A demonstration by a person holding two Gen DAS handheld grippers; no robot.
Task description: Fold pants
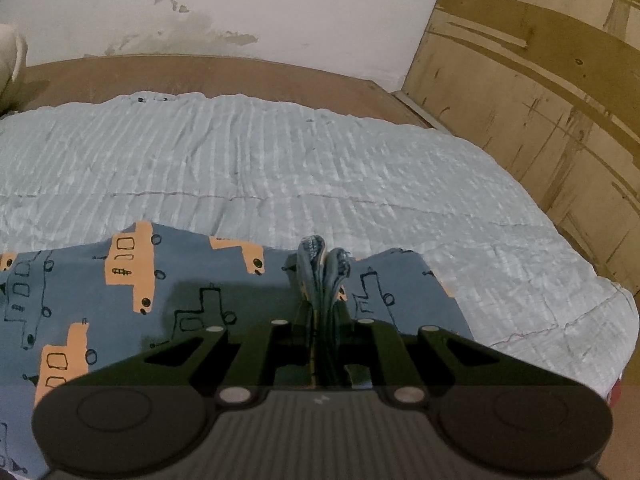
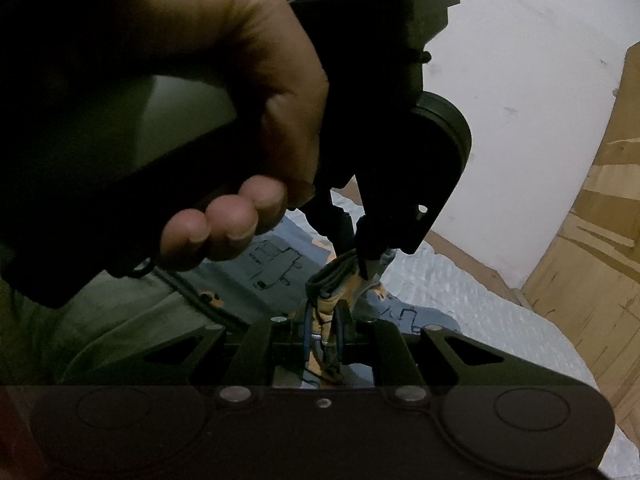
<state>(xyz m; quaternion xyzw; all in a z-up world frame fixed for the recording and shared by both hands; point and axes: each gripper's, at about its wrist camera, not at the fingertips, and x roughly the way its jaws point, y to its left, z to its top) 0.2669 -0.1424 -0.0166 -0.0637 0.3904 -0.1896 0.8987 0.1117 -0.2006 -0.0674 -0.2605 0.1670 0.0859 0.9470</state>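
The pants point(image 1: 120, 300) are blue-grey with orange and outlined truck prints and lie on a pale blue quilt point(image 1: 280, 168). My left gripper point(image 1: 322, 300) is shut on a bunched edge of the pants, with folds sticking up between the fingers. My right gripper point(image 2: 322, 328) is shut on another bunch of the same pants point(image 2: 276, 260). In the right wrist view the left gripper point(image 2: 360, 248) sits close ahead, held by a hand point(image 2: 224, 120), pinching the fabric just beyond my right fingertips.
The quilt covers a brown bed point(image 1: 240, 76) against a white stained wall point(image 1: 240, 0). Plywood panels point(image 1: 540, 80) stand at the right. The quilt's edge point(image 1: 600, 312) drops off at the right. The person's green sleeve point(image 2: 120, 320) fills the left of the right wrist view.
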